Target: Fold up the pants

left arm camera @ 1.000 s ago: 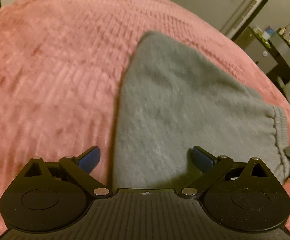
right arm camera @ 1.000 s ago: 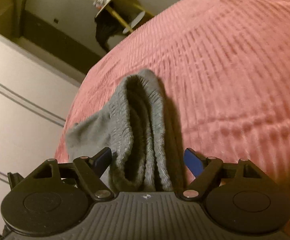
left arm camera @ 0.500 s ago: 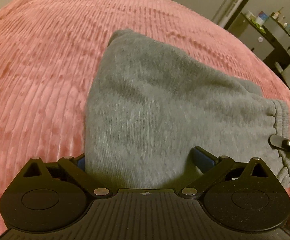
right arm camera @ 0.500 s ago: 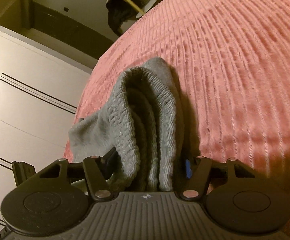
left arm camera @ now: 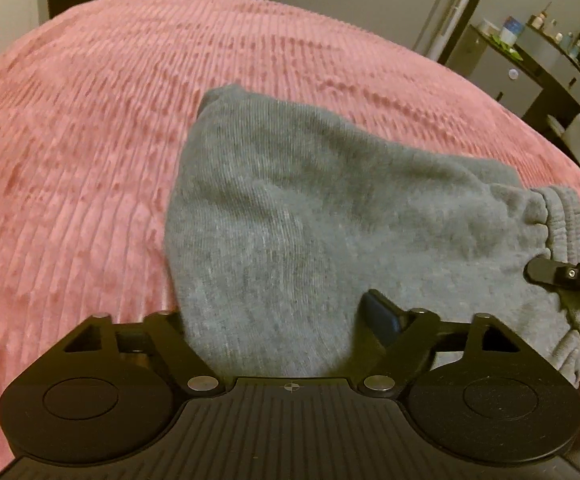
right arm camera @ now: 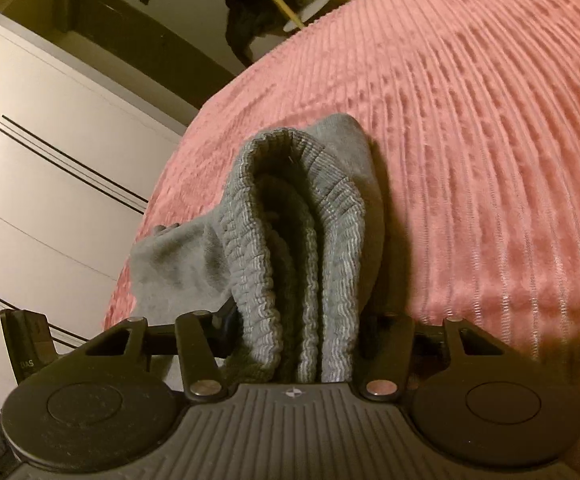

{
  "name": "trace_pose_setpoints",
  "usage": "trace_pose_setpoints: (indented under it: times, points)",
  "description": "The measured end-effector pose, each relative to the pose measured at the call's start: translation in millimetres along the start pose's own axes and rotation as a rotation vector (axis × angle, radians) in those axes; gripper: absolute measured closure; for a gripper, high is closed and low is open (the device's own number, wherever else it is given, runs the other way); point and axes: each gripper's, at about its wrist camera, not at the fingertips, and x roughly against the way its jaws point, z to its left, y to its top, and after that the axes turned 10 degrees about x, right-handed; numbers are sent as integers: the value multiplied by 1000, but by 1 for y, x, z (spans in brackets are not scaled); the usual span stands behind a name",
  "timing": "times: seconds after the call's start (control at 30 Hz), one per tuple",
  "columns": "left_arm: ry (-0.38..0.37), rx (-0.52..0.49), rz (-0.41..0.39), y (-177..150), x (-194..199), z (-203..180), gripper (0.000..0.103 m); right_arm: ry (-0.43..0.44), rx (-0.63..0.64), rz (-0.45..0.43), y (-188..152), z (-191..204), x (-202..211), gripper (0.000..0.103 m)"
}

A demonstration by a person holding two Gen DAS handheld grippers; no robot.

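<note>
Grey pants (left arm camera: 309, 220) lie bunched on the pink ribbed bedspread (left arm camera: 70, 140), near its edge by the white wardrobe (right arm camera: 30, 180). The left gripper (left arm camera: 278, 320) is closing on the folded fabric edge, cloth filling the gap between its jaws; only its right blue pad shows, touching the fabric, and the left one is buried under cloth. The right gripper (right arm camera: 293, 332) is closing too, the thick ribbed waistband (right arm camera: 297, 240) stuffed between its jaws and squeezed from both sides. A dark shelf (left arm camera: 537, 64) of bottles stands beyond the bed.
</note>
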Motion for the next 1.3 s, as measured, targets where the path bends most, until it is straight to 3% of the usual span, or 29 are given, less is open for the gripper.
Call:
trace_pose_setpoints:
  times: [0.13, 0.27, 0.33, 0.6, 0.77, 1.03, 1.23, 1.3]
  points:
    - [-10, -1, -1, 1, 1, 3, 27, -6, -23, 18, 2, -1, -5, 46]
    - [-16, 22, 21, 0, -8, 5, 12, 8, -36, 41, 7, -6, -11, 43]
    - [-21, 46, 5, 0, -10, 4, 12, 18, -55, 43, 11, -9, -15, 42]
    - [-49, 83, -59, -1, 8, 12, 52, -95, 84, 4, 9, 27, -17, 52]
    - [-98, 104, -92, 1, 25, 10, 64, -74, 133, -27, 19, 53, -10, 55]
    - [-242, 222, -141, 13, 59, 20, 69, -11, 233, -55, 48, 108, -16, 55]
    - [-244, 297, -272, 31, 96, 48, 69, 27, 258, -108, 76, 134, -33, 54]
    - [-201, 322, -303, 34, 102, 60, 60, 40, 252, -120, 86, 136, -40, 46]
